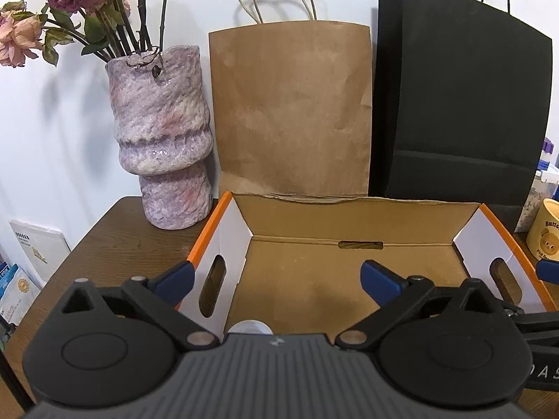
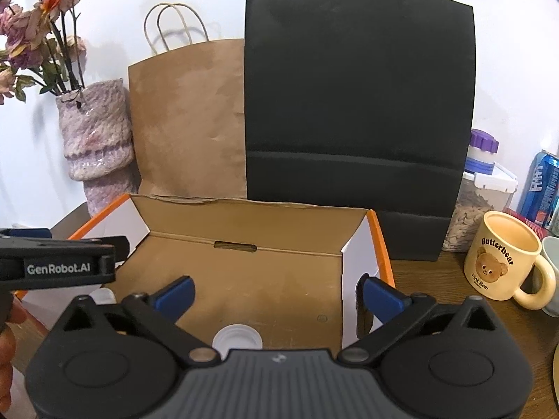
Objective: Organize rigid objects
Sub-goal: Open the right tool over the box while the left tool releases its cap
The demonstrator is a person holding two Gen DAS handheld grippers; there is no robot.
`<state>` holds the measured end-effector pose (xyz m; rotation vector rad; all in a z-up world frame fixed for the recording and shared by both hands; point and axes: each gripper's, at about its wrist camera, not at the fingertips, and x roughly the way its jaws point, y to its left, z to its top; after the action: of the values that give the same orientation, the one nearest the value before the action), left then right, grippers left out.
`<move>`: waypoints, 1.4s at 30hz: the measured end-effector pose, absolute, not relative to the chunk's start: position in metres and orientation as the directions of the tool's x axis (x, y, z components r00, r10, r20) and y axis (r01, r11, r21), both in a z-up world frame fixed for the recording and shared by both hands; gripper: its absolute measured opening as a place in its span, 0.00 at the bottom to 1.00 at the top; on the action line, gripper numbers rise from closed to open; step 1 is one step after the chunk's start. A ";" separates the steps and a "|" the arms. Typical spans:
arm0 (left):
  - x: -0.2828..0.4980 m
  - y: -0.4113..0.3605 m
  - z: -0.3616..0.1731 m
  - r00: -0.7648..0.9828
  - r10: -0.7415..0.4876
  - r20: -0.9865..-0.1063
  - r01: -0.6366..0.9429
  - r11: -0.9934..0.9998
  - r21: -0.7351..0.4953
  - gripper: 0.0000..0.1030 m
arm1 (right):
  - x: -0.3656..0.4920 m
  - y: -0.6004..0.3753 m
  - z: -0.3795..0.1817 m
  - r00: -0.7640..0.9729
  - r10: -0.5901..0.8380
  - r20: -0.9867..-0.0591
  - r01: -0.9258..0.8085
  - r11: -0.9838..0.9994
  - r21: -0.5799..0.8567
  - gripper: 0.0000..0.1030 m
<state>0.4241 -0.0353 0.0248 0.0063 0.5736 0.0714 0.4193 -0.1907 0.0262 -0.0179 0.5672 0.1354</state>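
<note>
With both my left gripper [image 1: 277, 281] and right gripper [image 2: 277, 293] spread wide and holding nothing, the box [image 2: 382, 244] sits straight ahead, ready for filling.

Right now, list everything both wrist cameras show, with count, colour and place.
Open cardboard box: one, brown inside with orange rim, centre of the table.
White plastic cap: one, white, on the box floor near its front edge.
Kraft paper bag: one, brown, upright behind the box.
Black paper bag: one, black, right of the kraft bag.
Mottled ceramic vase: one, purple-pink, left of the box, holding dried flowers.
Butterbear mug: one, cream, right of the box.
Lidded clear container: one, white lid, behind the mug.
Blue can: one, far right.
Wooden table: one, dark brown.
Left gripper: black with blue pads, open over the box.
Right gripper: same, open.
</note>
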 end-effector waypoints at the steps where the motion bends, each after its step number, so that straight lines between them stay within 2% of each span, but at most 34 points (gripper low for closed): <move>1: 0.423 -0.035 0.025 0.838 0.068 -0.541 -0.065 0.998 0.025 1.00 | 0.419 -0.191 0.027 0.836 0.123 -0.535 -0.133 0.991 0.021 1.00; 18: 0.397 -0.033 0.048 0.862 0.052 -0.504 -0.053 0.999 0.013 1.00 | 0.393 -0.193 0.044 0.862 0.144 -0.486 -0.144 0.989 0.037 1.00; 42: 0.295 -0.019 0.072 0.896 0.042 -0.442 -0.041 0.999 0.011 1.00 | 0.294 -0.189 0.062 0.882 0.195 -0.429 -0.216 0.976 0.000 1.00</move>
<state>0.2952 -0.0186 0.0723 0.0015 0.4582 0.0429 0.2937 -0.1890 0.0622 -0.0485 0.4413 0.2143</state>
